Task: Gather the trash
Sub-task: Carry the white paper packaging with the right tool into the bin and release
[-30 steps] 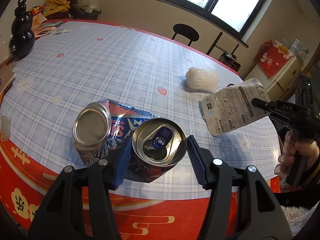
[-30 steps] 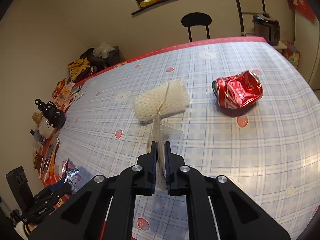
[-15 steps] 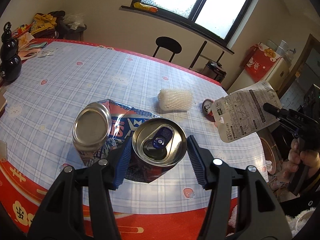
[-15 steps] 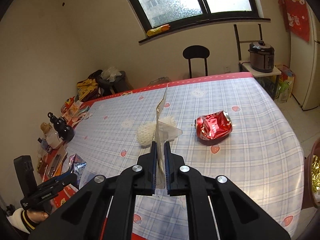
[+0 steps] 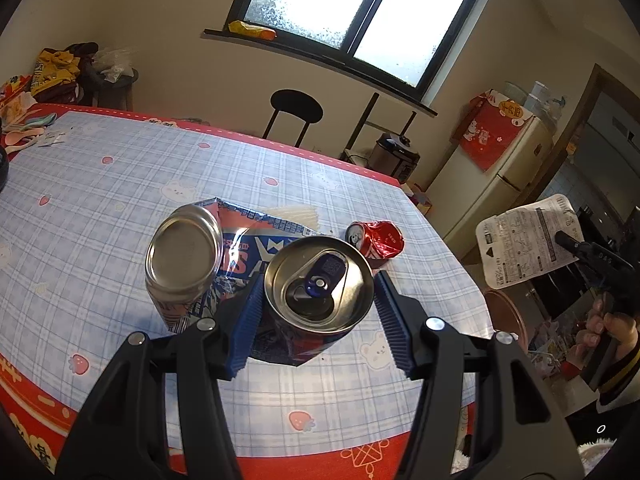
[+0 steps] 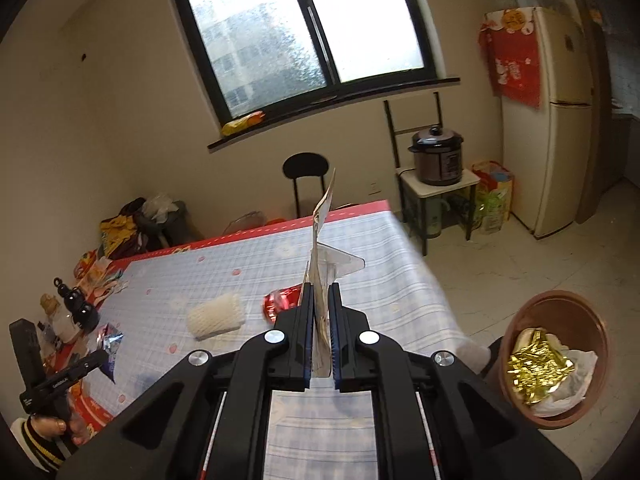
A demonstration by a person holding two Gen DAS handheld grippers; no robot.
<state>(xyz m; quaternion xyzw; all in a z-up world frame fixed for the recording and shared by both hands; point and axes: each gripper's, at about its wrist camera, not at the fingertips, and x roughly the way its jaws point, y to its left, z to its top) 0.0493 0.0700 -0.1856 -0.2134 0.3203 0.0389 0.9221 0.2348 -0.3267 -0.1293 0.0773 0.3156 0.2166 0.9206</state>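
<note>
My left gripper [image 5: 318,308] is shut on a crushed blue can [image 5: 320,280], bent so that both its ends face the camera, held above the checked table [image 5: 120,184]. In the right wrist view my right gripper [image 6: 320,304] is shut on a thin white printed wrapper [image 6: 320,248], seen edge-on; the left wrist view shows its flat printed face [image 5: 528,240] held out past the table's right edge. A crushed red can [image 6: 280,302] and a white foam net [image 6: 216,316] lie on the table. A brown bin [image 6: 556,356] holding gold foil and a white bag stands on the floor, low right.
A black stool [image 6: 306,168] stands behind the table, with a rice cooker [image 6: 438,156] on a small stand and a fridge [image 6: 548,120] further right. A black gourd bottle [image 6: 78,304] and packets crowd the table's left end. A hand [image 5: 612,328] holds the right gripper.
Both grippers have risen and pulled back from the table with their loads. The right one swung towards the table's right edge, bringing the brown bin and the floor into view.
</note>
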